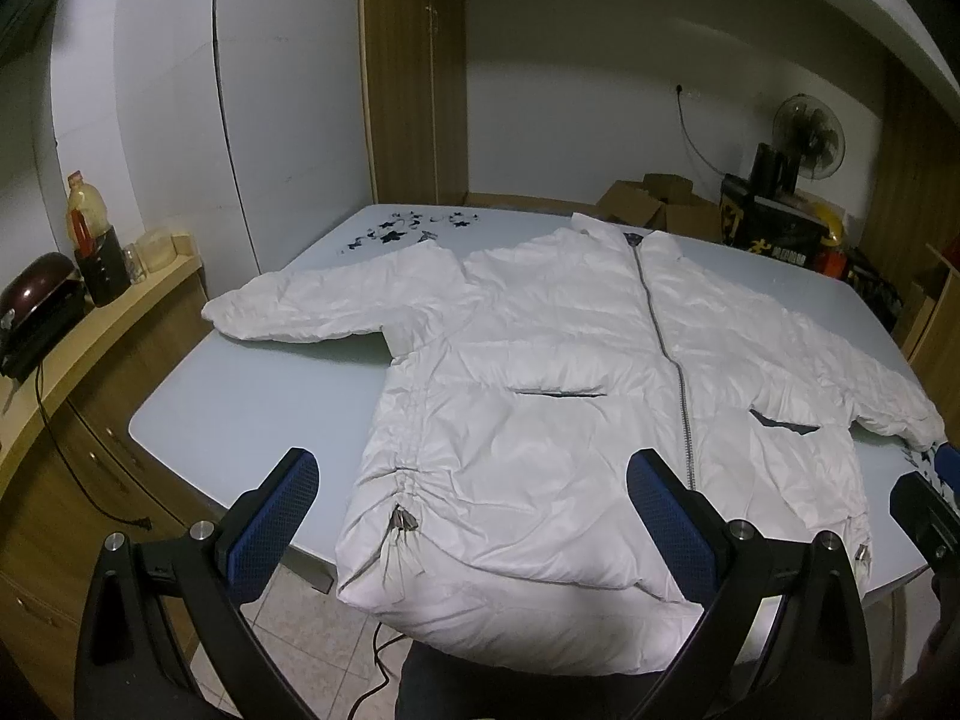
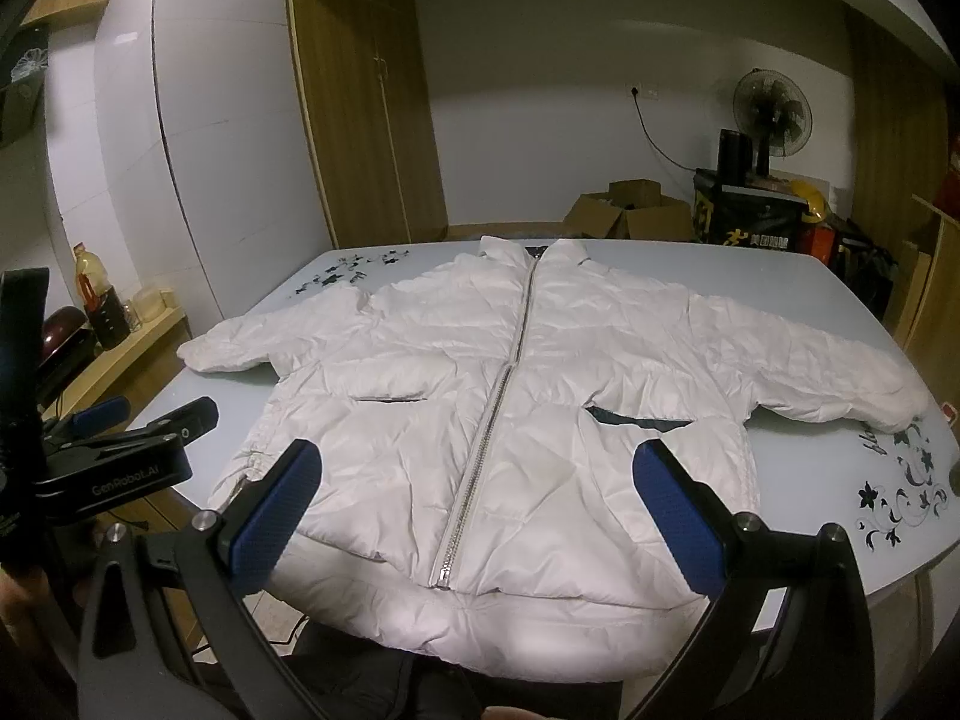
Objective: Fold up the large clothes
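Observation:
A white puffer jacket [image 1: 540, 372] lies face up and zipped on a pale blue table [image 1: 240, 396], collar away from me, both sleeves spread out sideways, hem hanging over the near edge. It also shows in the right wrist view [image 2: 510, 396]. My left gripper [image 1: 474, 504] is open and empty, held above the hem's left half. My right gripper [image 2: 477, 498] is open and empty, held above the hem near the zipper's lower end [image 2: 441, 576]. The left gripper also shows at the left of the right wrist view [image 2: 114, 438].
A wooden counter [image 1: 90, 324] with a bottle [image 1: 84, 216] and a dark pot [image 1: 36, 294] runs along the left. Cardboard boxes [image 2: 630, 210], a black box [image 2: 750, 210] and a fan [image 2: 771, 108] stand behind the table. The table [image 2: 840, 516] has black flower prints.

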{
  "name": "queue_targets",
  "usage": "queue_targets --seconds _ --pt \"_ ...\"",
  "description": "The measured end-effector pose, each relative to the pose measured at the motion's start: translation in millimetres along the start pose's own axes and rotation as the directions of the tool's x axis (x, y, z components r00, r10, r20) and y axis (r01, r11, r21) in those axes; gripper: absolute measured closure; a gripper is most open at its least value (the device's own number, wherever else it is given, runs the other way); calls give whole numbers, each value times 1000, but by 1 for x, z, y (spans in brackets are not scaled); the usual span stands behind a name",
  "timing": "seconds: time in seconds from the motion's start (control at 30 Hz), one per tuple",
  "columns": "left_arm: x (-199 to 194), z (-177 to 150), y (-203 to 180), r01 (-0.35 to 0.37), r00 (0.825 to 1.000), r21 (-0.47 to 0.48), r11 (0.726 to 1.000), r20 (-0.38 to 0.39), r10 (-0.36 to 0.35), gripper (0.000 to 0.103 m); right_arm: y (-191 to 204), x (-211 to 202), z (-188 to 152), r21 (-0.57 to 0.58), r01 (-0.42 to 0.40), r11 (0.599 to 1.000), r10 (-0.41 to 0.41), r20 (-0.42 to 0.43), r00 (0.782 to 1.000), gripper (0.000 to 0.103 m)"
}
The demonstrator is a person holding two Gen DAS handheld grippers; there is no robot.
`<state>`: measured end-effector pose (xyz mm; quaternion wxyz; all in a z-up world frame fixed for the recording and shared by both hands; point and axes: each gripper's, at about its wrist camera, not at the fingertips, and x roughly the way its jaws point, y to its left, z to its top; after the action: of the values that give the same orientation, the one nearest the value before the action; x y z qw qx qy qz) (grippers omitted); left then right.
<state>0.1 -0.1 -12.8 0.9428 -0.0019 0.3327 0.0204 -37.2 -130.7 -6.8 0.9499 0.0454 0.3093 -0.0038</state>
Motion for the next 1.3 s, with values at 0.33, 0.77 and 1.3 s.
queue_targets --seconds 0.33,0.77,1.3 --pt "2 1 1 2 1000 -4 1000 -10 -2 0 0 1 -1 3 -2 1000 2 -5 1000 0" --pt "6 3 4 6 1000 -7 1000 -26 -6 0 0 2 -1 2 -2 1000 2 -6 1000 0" --pt "11 4 4 9 999 -10 1000 -45 -9 0 2 3 -4 2 -3 1000 3 -11 1000 0"
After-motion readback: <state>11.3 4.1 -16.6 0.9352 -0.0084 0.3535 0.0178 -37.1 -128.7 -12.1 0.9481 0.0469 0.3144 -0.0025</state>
